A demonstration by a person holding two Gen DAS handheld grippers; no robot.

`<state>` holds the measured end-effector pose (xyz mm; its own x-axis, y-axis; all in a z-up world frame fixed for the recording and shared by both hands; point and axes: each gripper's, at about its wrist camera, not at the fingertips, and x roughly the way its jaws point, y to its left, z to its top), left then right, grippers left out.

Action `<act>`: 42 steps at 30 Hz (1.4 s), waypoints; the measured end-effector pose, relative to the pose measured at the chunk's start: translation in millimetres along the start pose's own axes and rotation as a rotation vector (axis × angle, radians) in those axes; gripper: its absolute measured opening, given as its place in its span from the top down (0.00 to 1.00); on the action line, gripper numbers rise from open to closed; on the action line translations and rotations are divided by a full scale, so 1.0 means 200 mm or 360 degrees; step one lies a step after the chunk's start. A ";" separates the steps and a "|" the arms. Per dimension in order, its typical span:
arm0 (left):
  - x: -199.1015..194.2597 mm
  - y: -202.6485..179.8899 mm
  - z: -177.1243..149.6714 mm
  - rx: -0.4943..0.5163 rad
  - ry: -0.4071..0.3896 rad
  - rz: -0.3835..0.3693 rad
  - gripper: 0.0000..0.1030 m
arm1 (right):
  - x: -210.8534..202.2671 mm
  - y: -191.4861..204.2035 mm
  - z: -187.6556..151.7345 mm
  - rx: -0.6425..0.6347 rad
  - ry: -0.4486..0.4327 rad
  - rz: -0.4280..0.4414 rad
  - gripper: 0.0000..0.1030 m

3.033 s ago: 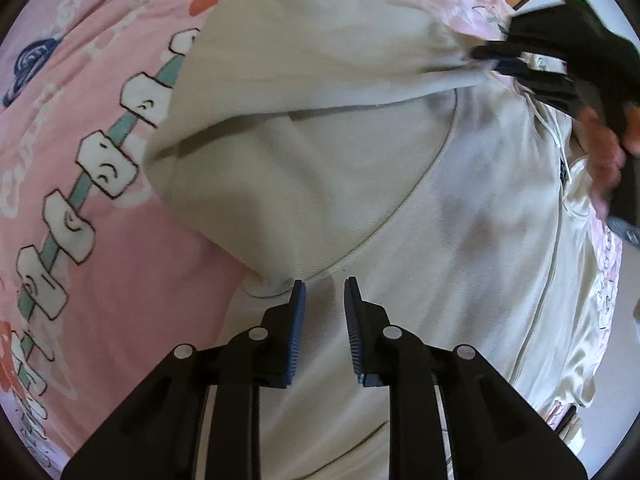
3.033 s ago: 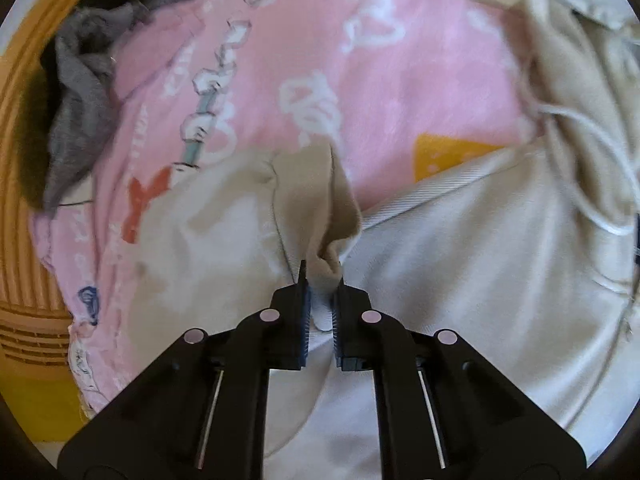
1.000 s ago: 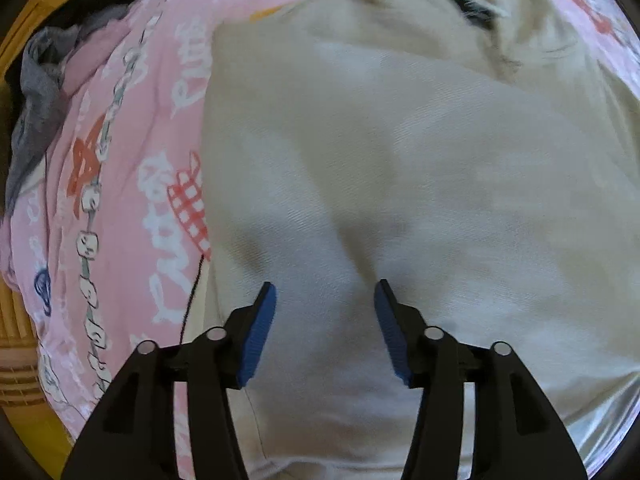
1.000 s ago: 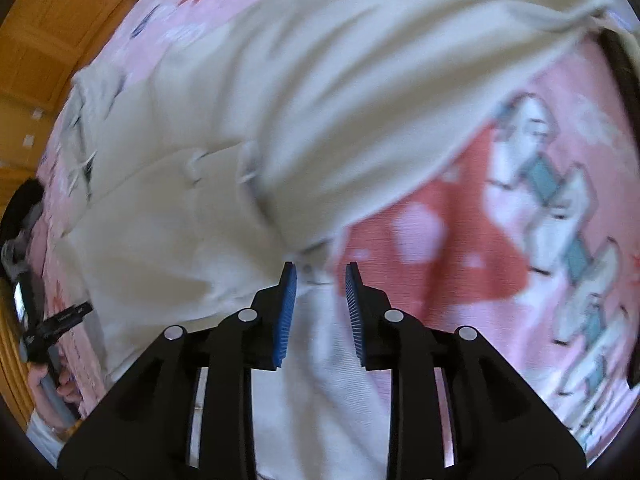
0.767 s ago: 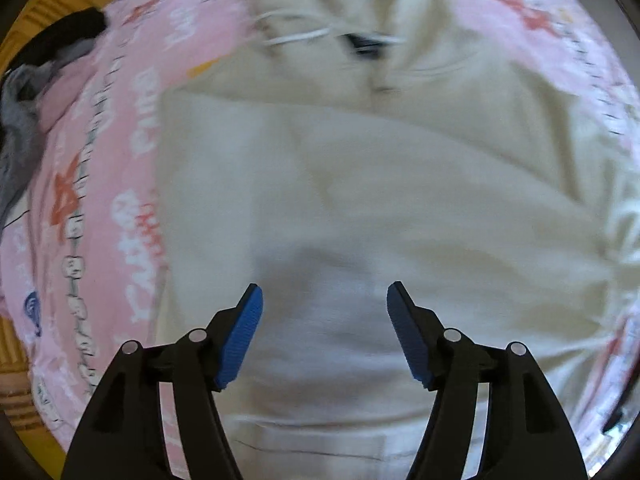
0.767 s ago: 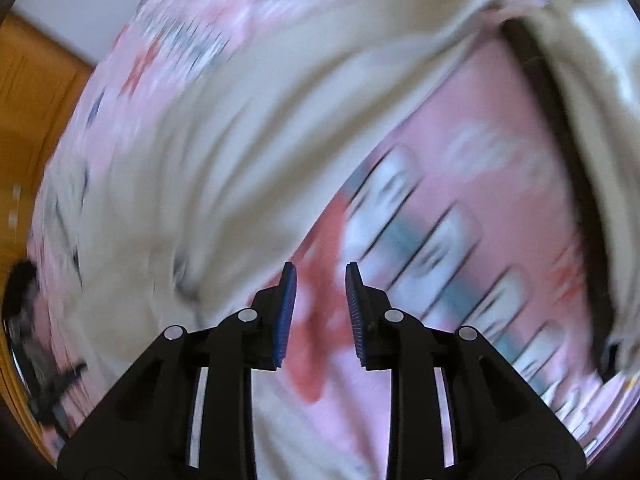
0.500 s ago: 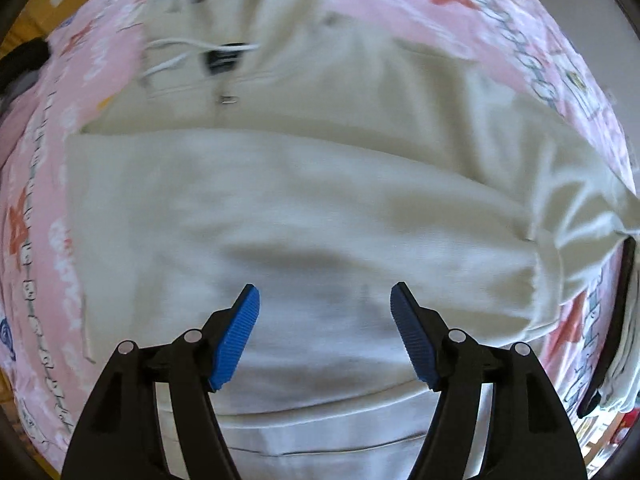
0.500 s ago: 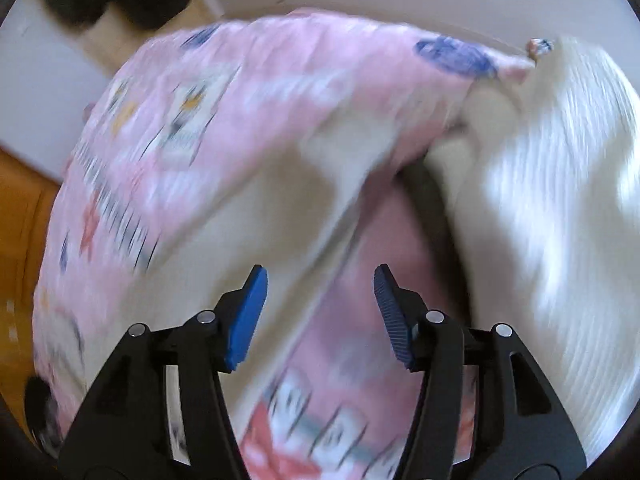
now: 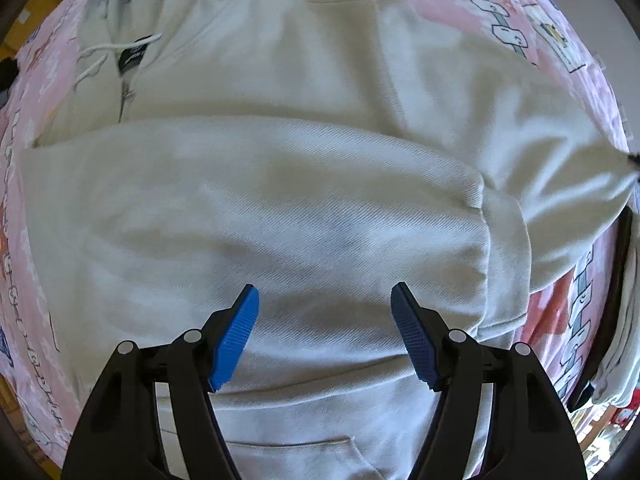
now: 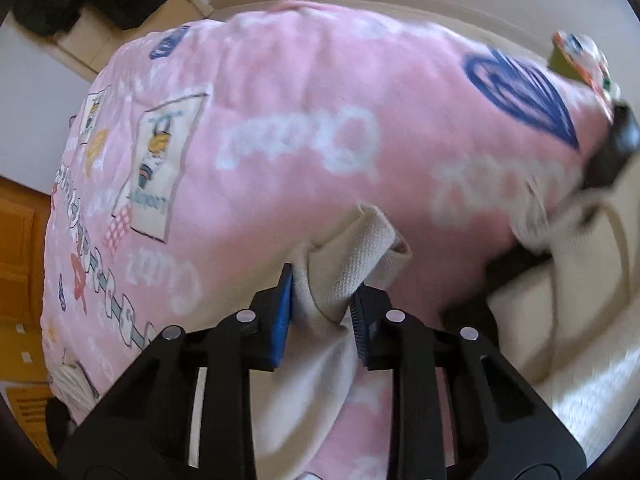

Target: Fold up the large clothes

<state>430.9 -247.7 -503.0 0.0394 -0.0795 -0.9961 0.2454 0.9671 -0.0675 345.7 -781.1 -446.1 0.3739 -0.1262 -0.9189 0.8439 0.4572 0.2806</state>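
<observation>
Right gripper (image 10: pixel 322 312) closes on a cuff of the cream hoodie (image 9: pixel 280 200) while the left gripper (image 9: pixel 324 332) hangs spread above the garment.

The hoodie lies spread across a pink printed blanket (image 9: pixel 460 12), one sleeve folded across its body, the white drawstrings (image 9: pixel 104 54) and zip at the far left. The left gripper's blue pads (image 9: pixel 236 336) stand wide apart over the near part of the body, nothing between them. In the right wrist view, the ribbed cuff (image 10: pixel 352 256) is bunched between the closing jaws, both pads pressing on it, lifted over the blanket; a white knit item (image 10: pixel 592 392) lies at the right edge.
</observation>
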 end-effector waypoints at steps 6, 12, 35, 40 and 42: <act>0.02 -0.02 0.06 -0.0037 -0.0009 -0.0009 0.35 | -0.08 0.07 0.18 0.0055 -0.0143 -0.0047 0.74; 0.06 0.02 0.09 -0.0099 0.0035 -0.0046 0.35 | -0.20 -0.08 -0.07 0.0027 -0.0074 -0.0018 0.70; 0.13 0.17 -0.02 -0.0190 -0.0010 -0.0096 0.34 | -0.02 0.14 -0.30 -0.0182 -0.0209 -0.0053 0.87; 0.04 0.41 -0.12 -0.0292 -0.0062 -0.0078 0.36 | -0.34 0.30 -0.39 -0.0291 -0.0354 0.0013 0.88; 0.00 0.55 -0.13 -0.0335 -0.0071 -0.0086 0.36 | -0.51 0.40 -0.47 -0.0378 -0.0433 0.0032 0.88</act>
<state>432.2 -135.5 -511.3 0.0755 -0.1389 -0.9874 0.0410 0.9898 -0.1361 338.3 -648.4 -356.2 0.5052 -0.3300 -0.7974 0.7344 0.6497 0.1964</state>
